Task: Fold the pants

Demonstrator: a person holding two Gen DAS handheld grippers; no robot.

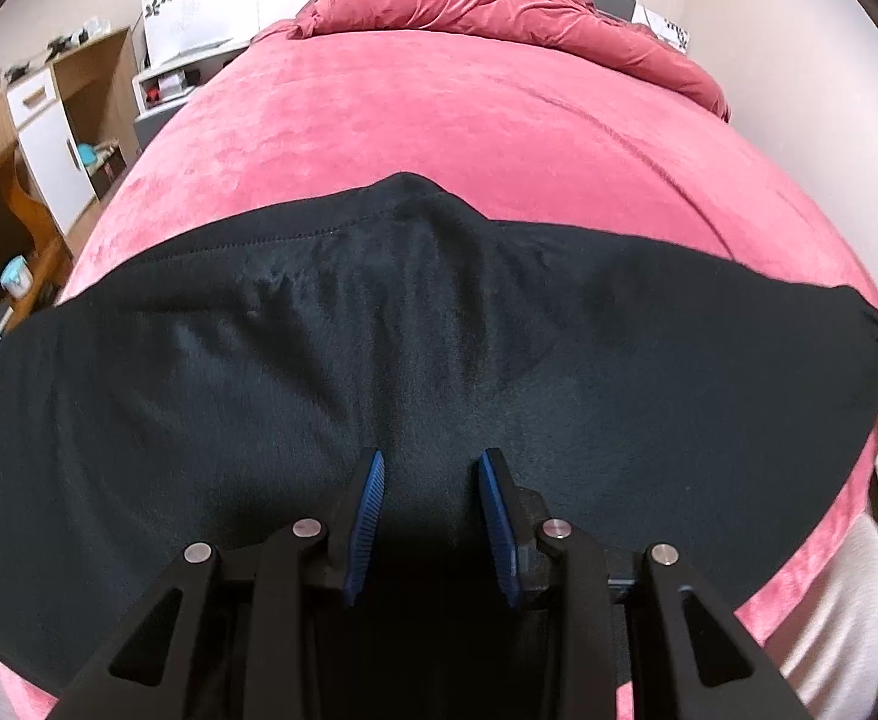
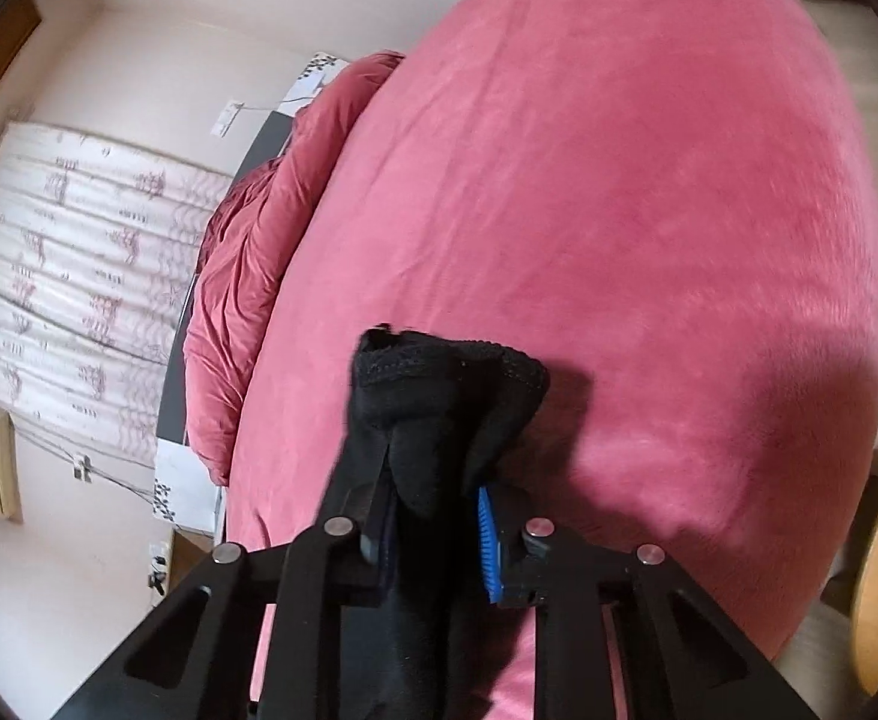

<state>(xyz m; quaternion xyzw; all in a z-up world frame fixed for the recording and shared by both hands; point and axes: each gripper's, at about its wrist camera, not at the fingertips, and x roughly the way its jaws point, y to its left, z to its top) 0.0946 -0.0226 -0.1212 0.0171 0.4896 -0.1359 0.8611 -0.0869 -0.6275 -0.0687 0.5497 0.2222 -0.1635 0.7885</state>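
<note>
Black knit pants [image 1: 439, 324] spread wide across a pink plush bed [image 1: 439, 120], filling the lower half of the left wrist view from 9 o'clock to 3 o'clock. Laid flat, probably to give a smooth base for folding; a stitched seam visible near 11 o'clock, a few puckers left of centre. Left tongs [image 1: 432, 480] at 6 o'clock, parted wide, blue ribbed pads [image 1: 372, 492] hovering over the cloth, gripping nothing. Poised low, likely ready to pin or pinch the fabric.

Right tongs [image 2: 439, 480] at 6 o'clock of the right wrist view, clamped on a bunched end of the pants [image 2: 445, 396], ribbed hem poking out above the tips. Held lifted off the bed [image 2: 619, 210], apparently to carry that end over for a fold.

Crumpled pink duvet [image 1: 499, 6] at 12 o'clock by the headboard. Wooden shelving [image 1: 48, 120] at 10 o'clock. Patterned white curtain [image 2: 78, 252] at 9 o'clock in the right wrist view.

No readable brand, label or writing anywhere; curtain marks too blurred to read.
</note>
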